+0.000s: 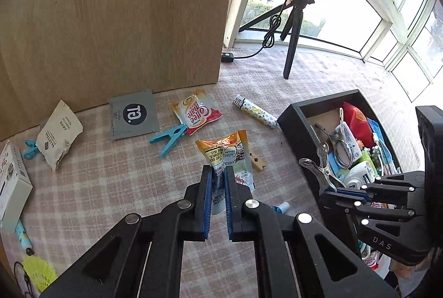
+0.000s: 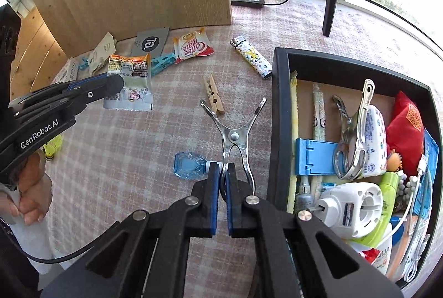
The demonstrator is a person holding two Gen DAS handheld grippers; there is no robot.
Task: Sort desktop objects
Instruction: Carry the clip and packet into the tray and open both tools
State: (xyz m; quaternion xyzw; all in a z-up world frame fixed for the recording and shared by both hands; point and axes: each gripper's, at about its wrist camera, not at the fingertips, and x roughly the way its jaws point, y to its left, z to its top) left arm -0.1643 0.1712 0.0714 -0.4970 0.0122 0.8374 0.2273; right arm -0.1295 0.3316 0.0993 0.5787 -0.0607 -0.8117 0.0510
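Note:
My left gripper (image 1: 218, 173) is shut on a creamer sachet (image 1: 225, 151) with an orange top, which hangs above the checked cloth. It also shows in the right wrist view as the left gripper (image 2: 117, 82) with the sachet (image 2: 130, 76). My right gripper (image 2: 223, 173) is shut on one handle of a shiny metal clip (image 2: 235, 132), lifted off the cloth just left of the black box (image 2: 278, 104). The left wrist view shows the right gripper (image 1: 332, 191) and its clip (image 1: 315, 168) over the box's near wall (image 1: 293, 118). The box holds several small items.
On the cloth lie a wooden peg (image 2: 213, 96), a patterned lighter (image 2: 252, 57), a Coffee mate sachet (image 2: 193, 47), a blue peg (image 1: 169, 139), a grey sachet (image 1: 134, 114), a white packet (image 1: 59, 133) and a blue glass bottle (image 2: 189, 165). A wooden board (image 1: 124, 15) and a tripod (image 1: 292, 43) stand behind.

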